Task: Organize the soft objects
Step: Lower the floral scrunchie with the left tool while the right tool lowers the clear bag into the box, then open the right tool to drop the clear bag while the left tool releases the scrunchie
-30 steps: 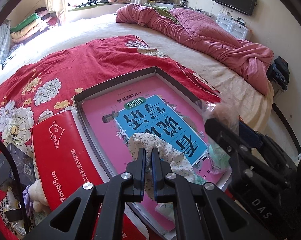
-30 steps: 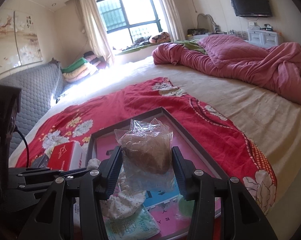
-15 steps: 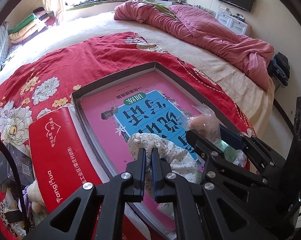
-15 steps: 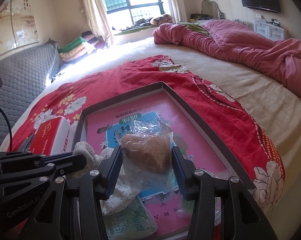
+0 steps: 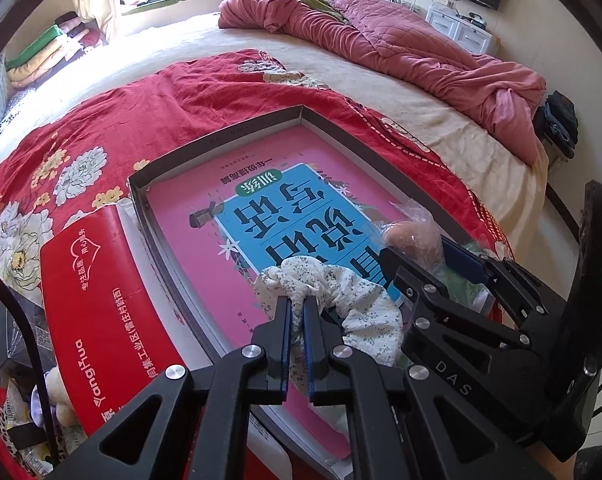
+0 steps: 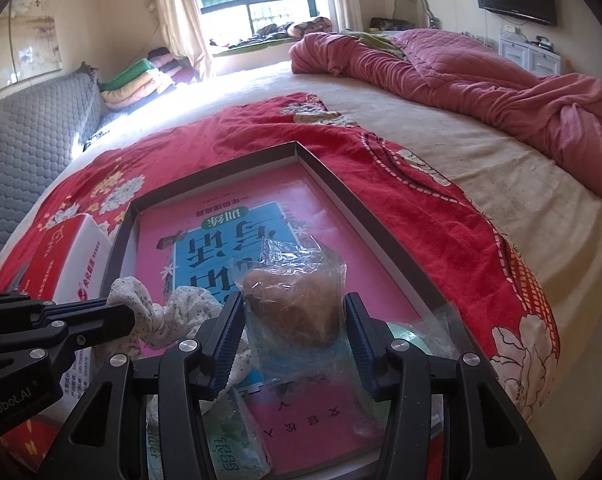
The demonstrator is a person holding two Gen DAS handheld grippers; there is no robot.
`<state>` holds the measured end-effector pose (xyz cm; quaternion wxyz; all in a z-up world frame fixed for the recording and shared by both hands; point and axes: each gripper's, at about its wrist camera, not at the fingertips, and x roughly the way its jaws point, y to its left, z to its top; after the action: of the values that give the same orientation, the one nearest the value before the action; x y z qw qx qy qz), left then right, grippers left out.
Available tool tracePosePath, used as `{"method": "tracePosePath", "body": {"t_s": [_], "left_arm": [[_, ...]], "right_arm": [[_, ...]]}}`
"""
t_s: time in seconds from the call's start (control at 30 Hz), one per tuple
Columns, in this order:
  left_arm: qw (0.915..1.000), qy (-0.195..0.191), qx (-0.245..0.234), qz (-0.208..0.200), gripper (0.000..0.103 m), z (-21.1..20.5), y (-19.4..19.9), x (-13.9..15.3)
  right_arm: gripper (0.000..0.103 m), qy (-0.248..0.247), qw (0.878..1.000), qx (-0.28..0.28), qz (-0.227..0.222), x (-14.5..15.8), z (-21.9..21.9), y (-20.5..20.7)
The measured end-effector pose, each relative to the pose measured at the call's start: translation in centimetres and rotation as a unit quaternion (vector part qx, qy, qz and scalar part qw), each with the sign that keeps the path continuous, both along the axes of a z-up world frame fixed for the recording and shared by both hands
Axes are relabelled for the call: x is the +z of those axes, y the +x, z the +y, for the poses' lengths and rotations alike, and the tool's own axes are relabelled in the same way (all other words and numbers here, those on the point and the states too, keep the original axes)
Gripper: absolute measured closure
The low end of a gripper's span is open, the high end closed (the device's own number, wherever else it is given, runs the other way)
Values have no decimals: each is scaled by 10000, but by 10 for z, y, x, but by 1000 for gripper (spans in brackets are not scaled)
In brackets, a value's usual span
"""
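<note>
One tray (image 5: 257, 128), one book (image 5: 261, 216), two grippers, one scrunchie (image 5: 353, 292).

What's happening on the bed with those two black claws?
Someone is tidying soft things into a shallow tray on a red flowered bedspread. The left claw is shut on a white flowery scrunchie. The right claw is shut on a clear bag with something brown inside, above the pink book lying in the tray. Neither thing has been let go yet.
</note>
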<state>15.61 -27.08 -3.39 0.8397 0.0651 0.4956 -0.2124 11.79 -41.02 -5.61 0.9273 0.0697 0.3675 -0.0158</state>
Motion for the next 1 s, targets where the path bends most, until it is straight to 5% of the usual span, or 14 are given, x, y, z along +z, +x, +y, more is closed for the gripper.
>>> {"method": "tracePosePath", "body": {"t_s": [0.63, 1.0], "left_arm": [[9999, 10, -31, 131, 97, 1, 1, -3], [9999, 120, -43, 42, 87, 0, -3, 0]], "right_arm": [[37, 418, 9985, -169, -297, 8, -14, -11], [31, 425, 9950, -428, -798, 27, -24, -24]]}}
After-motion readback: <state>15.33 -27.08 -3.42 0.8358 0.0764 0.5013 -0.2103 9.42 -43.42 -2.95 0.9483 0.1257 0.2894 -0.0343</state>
